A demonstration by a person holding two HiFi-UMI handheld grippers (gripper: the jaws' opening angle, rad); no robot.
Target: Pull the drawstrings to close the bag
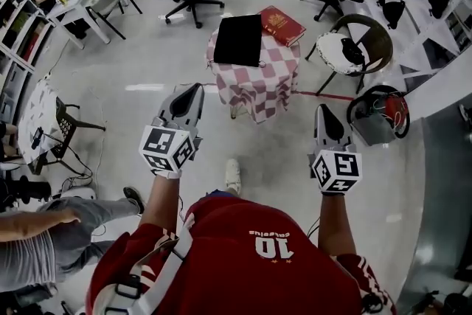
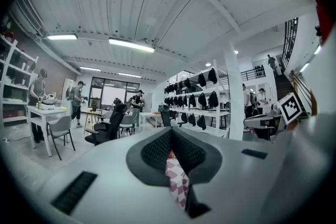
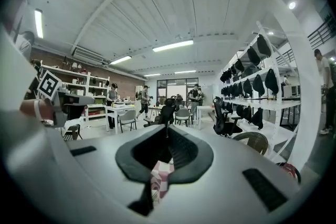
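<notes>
Jaws closed, empty, on left gripper (image 1: 194, 89) and right gripper (image 1: 323, 110). Black bag (image 1: 238, 39) flat on checkered table (image 1: 259, 87), beside red book (image 1: 283, 24).

Matt black bag (image 1: 237, 39), checked cloth (image 1: 259, 81)

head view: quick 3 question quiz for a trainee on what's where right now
1. True or false: the bag lies on the table, and neither gripper touches it.
2. What lies beside the bag on the table? A) a red book B) a cup C) a laptop
3. Fill in: the jaws of the left gripper and the right gripper are both ___.

Key: 1 true; 2 A; 3 shut, with nothing held.
</notes>
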